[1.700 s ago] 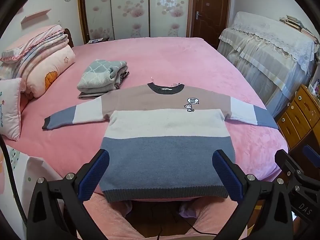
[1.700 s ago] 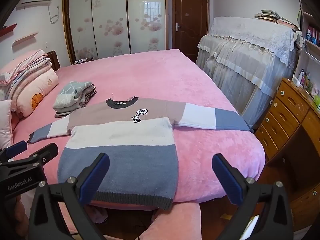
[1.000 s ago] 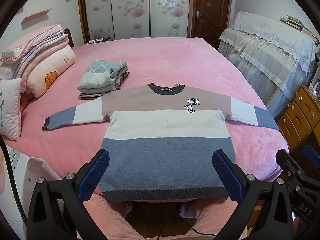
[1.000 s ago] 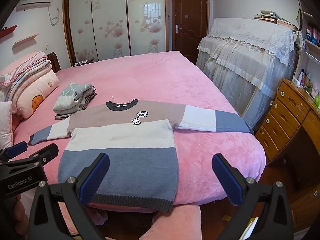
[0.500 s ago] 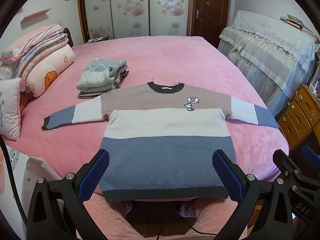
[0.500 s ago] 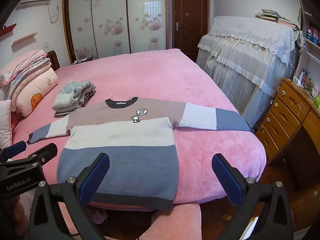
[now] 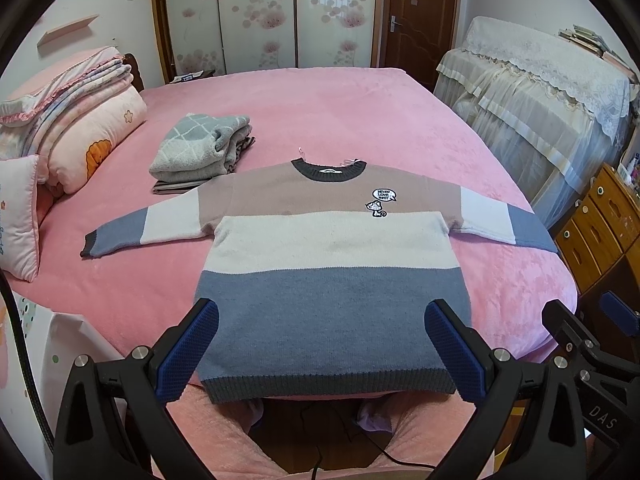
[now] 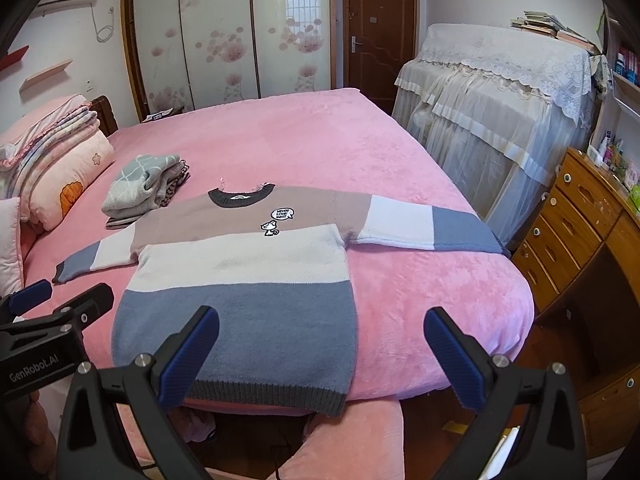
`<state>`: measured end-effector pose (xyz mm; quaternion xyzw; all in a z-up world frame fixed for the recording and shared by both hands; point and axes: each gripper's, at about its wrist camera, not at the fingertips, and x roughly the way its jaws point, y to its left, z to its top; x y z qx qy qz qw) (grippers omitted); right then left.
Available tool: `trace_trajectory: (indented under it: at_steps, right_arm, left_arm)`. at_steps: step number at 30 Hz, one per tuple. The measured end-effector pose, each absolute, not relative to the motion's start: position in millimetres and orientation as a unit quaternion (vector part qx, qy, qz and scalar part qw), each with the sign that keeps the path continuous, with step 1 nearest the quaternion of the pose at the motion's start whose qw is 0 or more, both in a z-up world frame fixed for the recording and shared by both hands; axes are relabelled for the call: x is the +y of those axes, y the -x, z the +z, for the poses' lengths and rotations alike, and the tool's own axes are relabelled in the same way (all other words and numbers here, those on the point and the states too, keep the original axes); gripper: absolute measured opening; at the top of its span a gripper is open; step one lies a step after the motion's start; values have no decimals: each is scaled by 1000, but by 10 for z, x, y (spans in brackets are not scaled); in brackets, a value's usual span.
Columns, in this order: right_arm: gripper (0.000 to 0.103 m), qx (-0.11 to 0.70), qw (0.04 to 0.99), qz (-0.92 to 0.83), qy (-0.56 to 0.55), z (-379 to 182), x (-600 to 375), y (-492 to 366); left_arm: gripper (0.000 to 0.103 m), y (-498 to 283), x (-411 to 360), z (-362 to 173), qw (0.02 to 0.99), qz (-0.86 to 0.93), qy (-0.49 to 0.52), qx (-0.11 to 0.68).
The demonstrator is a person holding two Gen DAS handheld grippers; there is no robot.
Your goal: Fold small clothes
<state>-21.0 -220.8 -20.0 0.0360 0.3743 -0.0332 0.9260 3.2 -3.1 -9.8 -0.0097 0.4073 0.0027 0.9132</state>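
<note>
Bright, even daylight, soft shadows under the sweater (image 7: 328,280) hem, mild glare on the glossy wardrobe doors (image 8: 224,40), sharp centre focus, strong fisheye bending and black vignette at the corners, no motion blur

Wide bare bed (image 7: 320,112) beyond the sweater's (image 7: 332,280) collar. Folded clothes (image 7: 200,148) crowd the far left, just beside the left sleeve; pillows (image 7: 80,136) block further left. On the right, the dresser (image 8: 576,224) stands close to the bed edge.

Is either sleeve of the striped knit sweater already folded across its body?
No. Both sleeves of the striped knit sweater lie spread flat on the pink bed.
</note>
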Motion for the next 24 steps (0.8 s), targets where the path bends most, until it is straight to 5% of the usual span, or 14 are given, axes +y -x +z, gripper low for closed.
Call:
trace_trajectory:
  at_steps: [24]
  right_arm:
    - [103,378,925,-27,-40,-255,-2272,160]
  left_arm:
    - [102,-102,-91,-75,907,19,-20,421]
